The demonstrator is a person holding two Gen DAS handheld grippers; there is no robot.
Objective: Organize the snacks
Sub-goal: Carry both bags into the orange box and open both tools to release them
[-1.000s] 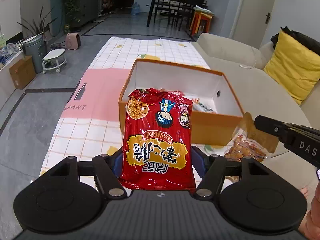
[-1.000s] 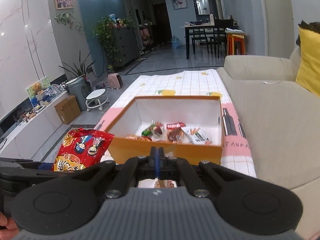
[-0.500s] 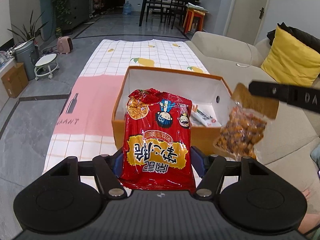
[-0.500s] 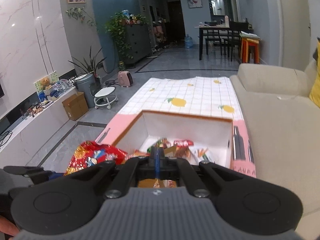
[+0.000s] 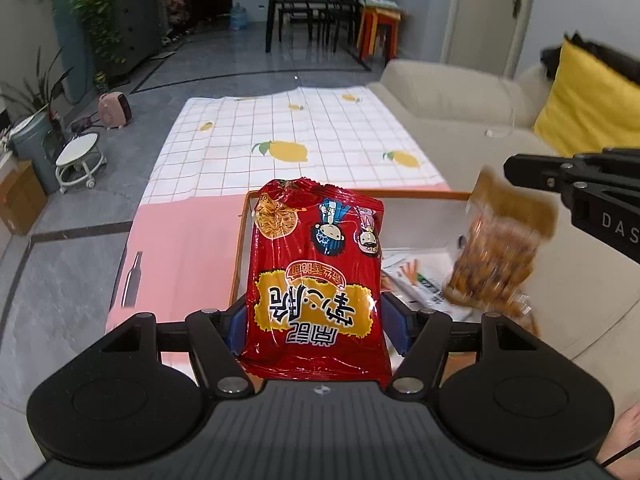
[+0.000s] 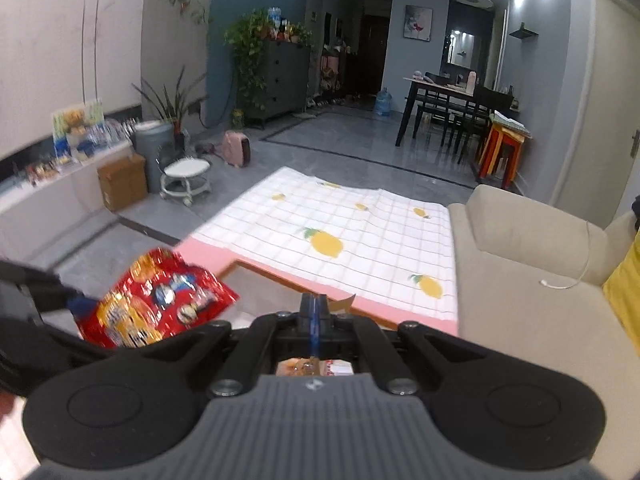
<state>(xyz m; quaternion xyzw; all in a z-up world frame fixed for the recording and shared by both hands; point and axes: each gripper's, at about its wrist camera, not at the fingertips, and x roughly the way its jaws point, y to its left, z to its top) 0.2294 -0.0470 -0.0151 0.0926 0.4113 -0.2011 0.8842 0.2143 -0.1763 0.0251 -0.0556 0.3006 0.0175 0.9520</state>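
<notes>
My left gripper (image 5: 316, 316) is shut on a red noodle-snack bag (image 5: 316, 276), its blue pads pressing the bag's two sides. The bag stands upright over the near left part of the orange box (image 5: 239, 248). My right gripper (image 5: 520, 168) comes in from the right, shut on the top corner of a clear bag of brown snacks (image 5: 496, 256), which hangs over the box's right side. In the right wrist view the right gripper (image 6: 314, 308) is shut, a strip of that bag (image 6: 298, 366) shows below it, and the red bag (image 6: 160, 300) is at the left. Several packets (image 5: 416, 280) lie inside the box.
The box sits on a pink and white checked cloth with lemons (image 5: 280, 132) spread over a low table. A beige sofa (image 5: 460, 112) with a yellow cushion (image 5: 588, 108) runs along the right. A person's hand (image 5: 624, 432) shows at the lower right.
Both grippers moved forward over the box, which now sits lower and closer in view. The brown snack bag rose from beside the box's right wall to hang above its right side.
</notes>
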